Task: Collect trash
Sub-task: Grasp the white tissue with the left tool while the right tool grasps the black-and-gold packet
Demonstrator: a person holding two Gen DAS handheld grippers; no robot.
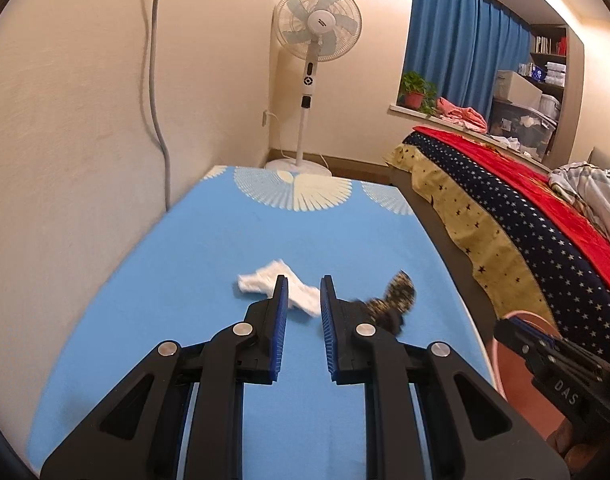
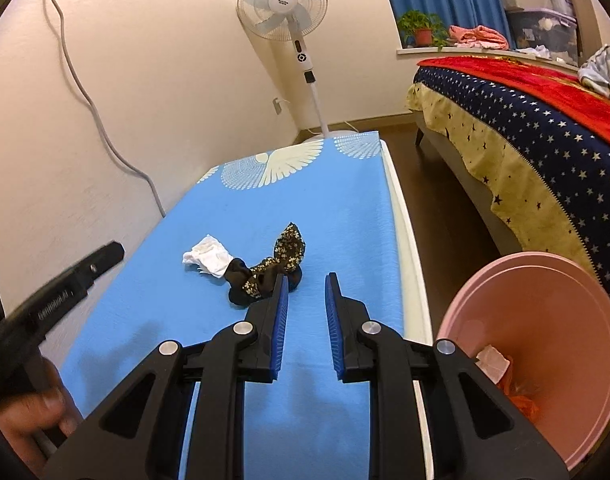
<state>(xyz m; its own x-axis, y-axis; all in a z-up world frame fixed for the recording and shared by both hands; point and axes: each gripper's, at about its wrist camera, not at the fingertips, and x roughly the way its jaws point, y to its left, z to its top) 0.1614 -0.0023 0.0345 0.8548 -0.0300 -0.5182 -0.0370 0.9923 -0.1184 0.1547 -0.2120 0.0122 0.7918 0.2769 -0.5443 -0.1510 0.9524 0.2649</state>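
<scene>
A crumpled white tissue [image 1: 277, 290] lies on the blue table [image 1: 209, 248], with a dark patterned wrapper [image 1: 397, 300] just to its right. My left gripper [image 1: 303, 288] is open and empty, its tips just short of the tissue. In the right wrist view the tissue [image 2: 209, 258] and the wrapper [image 2: 273, 264] lie ahead and to the left. My right gripper [image 2: 307, 284] is open and empty, its left finger beside the wrapper. A pink bin [image 2: 545, 344] stands right of the table and holds white and orange scraps.
A white standing fan [image 1: 317, 60] stands beyond the table's far end. A bed with a starry and red cover [image 1: 525, 216] runs along the right, across a strip of dark floor [image 2: 437, 184]. A wall with a grey cable [image 2: 89, 100] borders the left.
</scene>
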